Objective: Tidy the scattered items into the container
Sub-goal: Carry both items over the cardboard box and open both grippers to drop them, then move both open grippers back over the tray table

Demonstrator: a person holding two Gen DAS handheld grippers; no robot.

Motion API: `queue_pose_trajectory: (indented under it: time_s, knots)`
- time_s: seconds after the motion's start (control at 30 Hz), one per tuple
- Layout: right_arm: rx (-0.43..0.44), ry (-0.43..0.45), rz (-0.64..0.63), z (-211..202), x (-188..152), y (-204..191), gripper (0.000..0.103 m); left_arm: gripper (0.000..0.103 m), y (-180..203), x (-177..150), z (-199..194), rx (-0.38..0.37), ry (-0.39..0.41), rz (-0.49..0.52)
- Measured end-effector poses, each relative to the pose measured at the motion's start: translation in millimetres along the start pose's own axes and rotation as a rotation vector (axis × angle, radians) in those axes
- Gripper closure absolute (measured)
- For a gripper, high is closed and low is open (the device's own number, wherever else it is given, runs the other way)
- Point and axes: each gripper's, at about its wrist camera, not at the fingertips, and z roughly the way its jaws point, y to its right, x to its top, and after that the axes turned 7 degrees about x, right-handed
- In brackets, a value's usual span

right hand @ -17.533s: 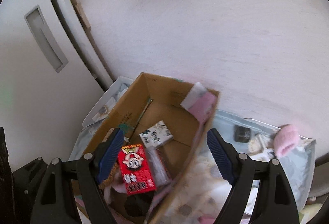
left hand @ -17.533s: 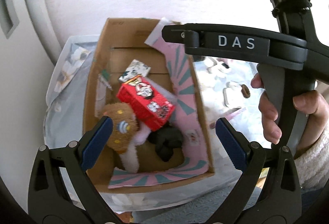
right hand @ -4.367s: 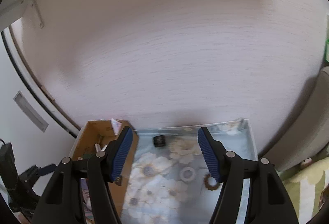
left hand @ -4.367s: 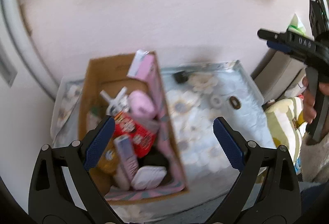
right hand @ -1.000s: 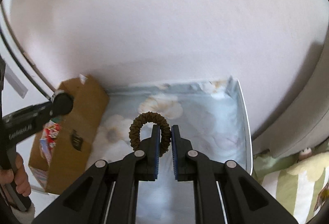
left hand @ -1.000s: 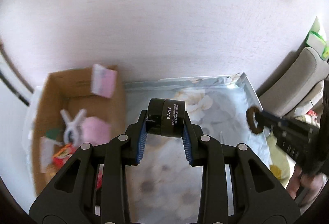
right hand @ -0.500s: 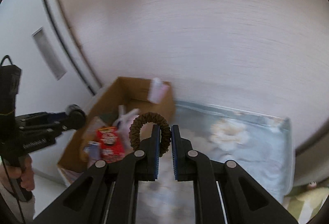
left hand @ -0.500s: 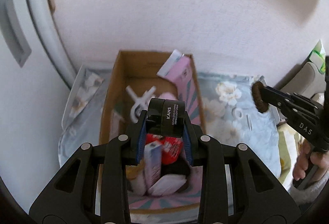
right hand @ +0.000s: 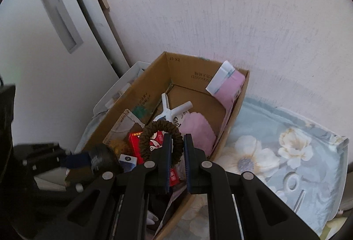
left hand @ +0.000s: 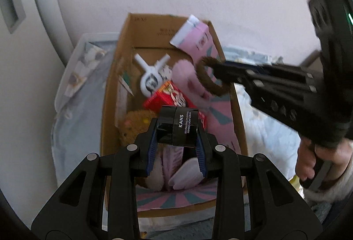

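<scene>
Cardboard box [left hand: 111, 94]: open-topped, standing against the pale wall on a flower-printed sheet [right hand: 284, 151]; a pink-and-white flap [left hand: 194, 41] sticks up at its far right corner.
Box contents: red packet [left hand: 163, 100], white clip [left hand: 151, 76], pink fluffy thing [left hand: 187, 81], brown plush toy [left hand: 134, 125] and some pale soft items near the front wall, too hidden to name.
Left gripper [left hand: 177, 145]: jaws clenched on a black jar [left hand: 178, 128] with white lettering, held above the near half of the box, over the plush toy and the packet.
Right gripper [right hand: 176, 147]: jaws pressed tight on a brown hair tie [right hand: 162, 140], the loop standing up between them; in the left wrist view it hangs over the right side of the box, in front of the pink fluffy thing.
Hand [left hand: 308, 162]: wraps the right gripper's handle, a pale fuzzy sleeve [left hand: 331, 187] at the wrist.
Sheet, right part: a small ring [right hand: 292, 181] and a thin stick lie there, possibly a tape roll and a pin; the view is too soft to say.
</scene>
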Motion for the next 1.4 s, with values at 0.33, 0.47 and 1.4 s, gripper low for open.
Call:
queue_pose_trajectory:
  time_s: [0.33,0.47,1.4]
  knots:
    - [-0.045,-0.004,0.003,11,24,2,0.093,0.075,-1,7,1,-0.024,0.011,0.03]
    - [-0.01,-0.022,0.074,11,30,13,0.058,0.007,-1,13,-8,-0.053,0.043,0.025]
    - [0.019,0.109,0.125,-37,8,18,0.033,0.001,15,3,-39,-0.05,0.112,0.034]
